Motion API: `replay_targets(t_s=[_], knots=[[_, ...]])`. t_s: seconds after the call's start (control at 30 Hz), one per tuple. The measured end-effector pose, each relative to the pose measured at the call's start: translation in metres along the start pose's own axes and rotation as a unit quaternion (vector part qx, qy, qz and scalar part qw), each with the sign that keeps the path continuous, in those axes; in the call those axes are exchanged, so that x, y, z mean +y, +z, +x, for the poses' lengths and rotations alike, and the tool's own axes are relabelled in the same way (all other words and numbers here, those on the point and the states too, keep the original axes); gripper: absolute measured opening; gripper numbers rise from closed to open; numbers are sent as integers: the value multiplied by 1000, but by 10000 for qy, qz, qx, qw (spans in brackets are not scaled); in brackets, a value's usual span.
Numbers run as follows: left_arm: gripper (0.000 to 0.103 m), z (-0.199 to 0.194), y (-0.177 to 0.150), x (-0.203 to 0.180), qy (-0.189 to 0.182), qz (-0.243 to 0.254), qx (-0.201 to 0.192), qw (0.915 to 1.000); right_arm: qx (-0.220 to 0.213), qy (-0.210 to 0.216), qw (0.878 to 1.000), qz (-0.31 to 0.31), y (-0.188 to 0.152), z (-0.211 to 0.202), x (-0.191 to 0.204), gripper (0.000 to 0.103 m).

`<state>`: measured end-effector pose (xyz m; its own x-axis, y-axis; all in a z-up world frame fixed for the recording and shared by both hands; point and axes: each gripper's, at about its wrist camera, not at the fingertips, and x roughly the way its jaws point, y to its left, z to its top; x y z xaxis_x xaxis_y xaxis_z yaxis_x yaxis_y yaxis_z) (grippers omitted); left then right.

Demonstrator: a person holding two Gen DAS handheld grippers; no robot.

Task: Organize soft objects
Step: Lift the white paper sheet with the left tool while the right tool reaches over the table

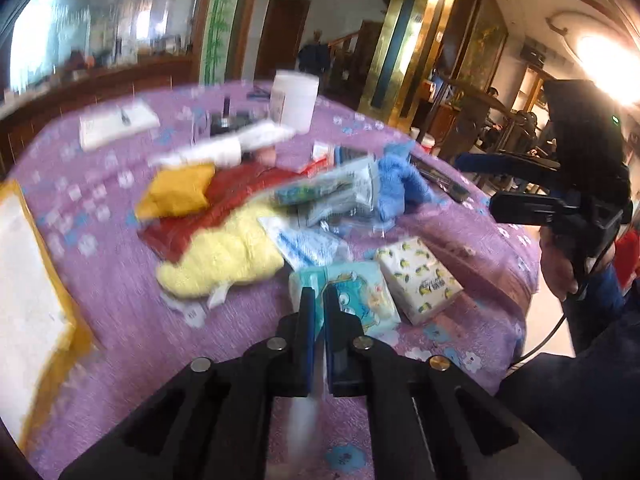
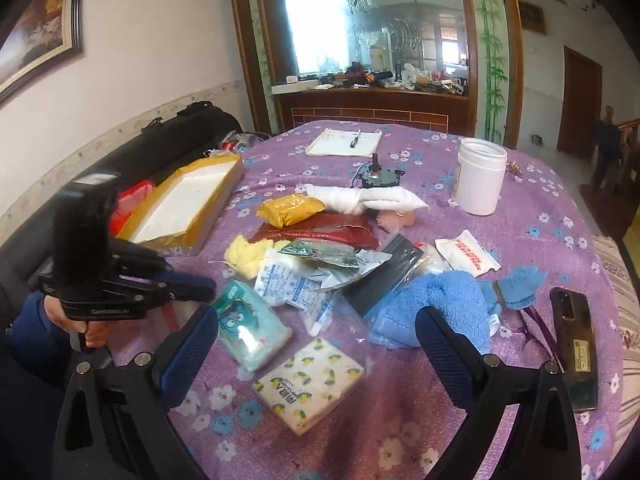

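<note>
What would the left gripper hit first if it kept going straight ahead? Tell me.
Most likely the teal cartoon tissue pack: the left gripper, fingers shut and empty, points right at its near edge. How far above it the fingers sit is unclear; the lemon-print pack lies just right of that line.

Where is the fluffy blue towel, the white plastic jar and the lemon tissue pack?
fluffy blue towel [image 2: 444, 300]: right wrist view, on its bunched middle.
white plastic jar [image 2: 480, 178]: right wrist view, on its side wall.
lemon-print tissue pack [image 2: 310, 384]: right wrist view, on its top face.
</note>
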<state>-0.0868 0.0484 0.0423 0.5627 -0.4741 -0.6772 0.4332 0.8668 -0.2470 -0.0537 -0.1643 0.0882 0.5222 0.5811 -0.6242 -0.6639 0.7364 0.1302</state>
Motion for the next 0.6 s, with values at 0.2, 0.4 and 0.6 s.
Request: replay_targets(t_s=[0.2,0.4,0.6], knots=[[89,-10,-2,0,372,36,204,9991,44,18,9997,223,-11,0,-13,101],[76,-15,-16,0,427,16,307,9986,-19,14,9992,394,-14,-1,-21,101],[8,3,-30,-19,579,383,737,9949,67,63,9994,344,-16,0,-17,101]])
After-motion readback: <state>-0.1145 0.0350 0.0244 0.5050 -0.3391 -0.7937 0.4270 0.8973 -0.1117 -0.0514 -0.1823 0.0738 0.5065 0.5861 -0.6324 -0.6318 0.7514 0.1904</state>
